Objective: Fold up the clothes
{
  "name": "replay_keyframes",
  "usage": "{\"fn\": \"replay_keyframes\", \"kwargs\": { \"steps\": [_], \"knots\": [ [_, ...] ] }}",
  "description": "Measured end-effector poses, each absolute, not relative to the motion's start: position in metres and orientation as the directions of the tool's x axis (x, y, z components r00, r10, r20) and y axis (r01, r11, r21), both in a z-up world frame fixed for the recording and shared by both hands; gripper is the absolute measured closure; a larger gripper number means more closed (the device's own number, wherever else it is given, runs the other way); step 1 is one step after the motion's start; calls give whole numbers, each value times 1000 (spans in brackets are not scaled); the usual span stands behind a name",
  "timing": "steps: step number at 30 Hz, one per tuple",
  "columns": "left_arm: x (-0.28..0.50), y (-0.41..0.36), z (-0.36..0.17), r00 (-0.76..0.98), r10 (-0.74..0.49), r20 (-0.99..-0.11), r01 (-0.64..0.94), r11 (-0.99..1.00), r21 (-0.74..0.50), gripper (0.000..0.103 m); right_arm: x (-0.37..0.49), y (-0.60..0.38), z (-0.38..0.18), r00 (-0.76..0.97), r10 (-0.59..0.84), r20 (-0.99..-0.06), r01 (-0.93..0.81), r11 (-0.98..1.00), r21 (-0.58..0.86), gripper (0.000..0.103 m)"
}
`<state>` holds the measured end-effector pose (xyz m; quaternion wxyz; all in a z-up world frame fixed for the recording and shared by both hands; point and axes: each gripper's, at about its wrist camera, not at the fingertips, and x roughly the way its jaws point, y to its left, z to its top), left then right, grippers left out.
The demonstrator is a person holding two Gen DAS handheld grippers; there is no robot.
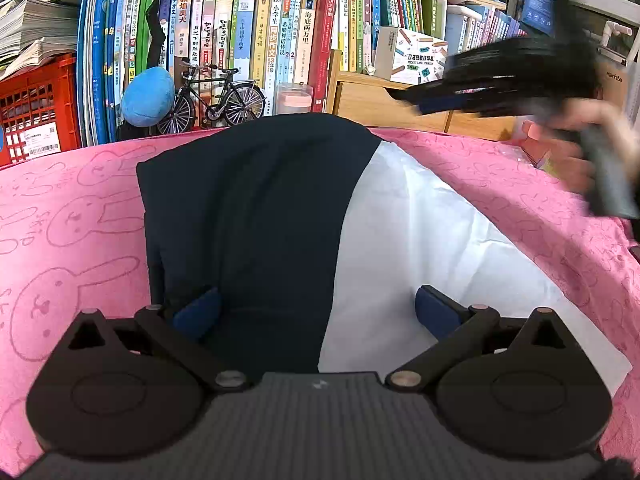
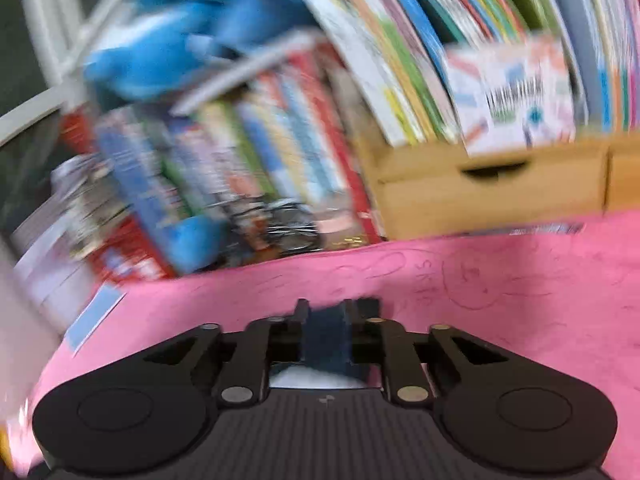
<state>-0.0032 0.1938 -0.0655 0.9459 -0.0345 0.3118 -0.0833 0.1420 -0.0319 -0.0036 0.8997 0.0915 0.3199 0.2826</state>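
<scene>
Pink rabbit-print cloth (image 1: 80, 216) covers the table, backed by a crowded bookshelf (image 1: 256, 32), and on it lies the navy-and-white garment (image 1: 256, 216), folded into a tall strip with its navy part left of the white. Left gripper (image 1: 320, 312) hovers low over the garment's near end, jaws spread wide with nothing clasped. Right gripper (image 2: 326, 340), blurred and raised above the cloth at the right, has its blue pads nearly together; whether they pinch anything I cannot tell.
</scene>
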Motion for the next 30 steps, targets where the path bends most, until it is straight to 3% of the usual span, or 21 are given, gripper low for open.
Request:
{"fn": "replay_keyframes", "kwargs": {
  "steps": [6,10,14,18,27,30],
  "knots": [
    [-4,194,-64,799,-168,-578,130,986,-108,0,23,-81,47,709,542,-450,-497,838,226,42],
    [-15,191,-59,820,-93,-565,80,996,-47,0,-49,-99,55,708,538,-457,-545,828,131,19],
    [-56,178,-48,830,79,-552,5,989,149,0,-110,-79,20,687,481,-545,-581,813,-15,17],
    [-88,201,-49,801,188,-568,-128,981,145,0,-134,-50,-21,645,492,-585,-627,778,-36,17],
    [-103,217,-69,761,149,-632,-152,987,49,0,-114,-46,-49,701,401,-589,-477,878,30,17],
    [-108,222,-74,768,114,-630,-132,991,19,0,-106,-74,-58,706,367,-606,-431,901,43,10]
  ]
}}
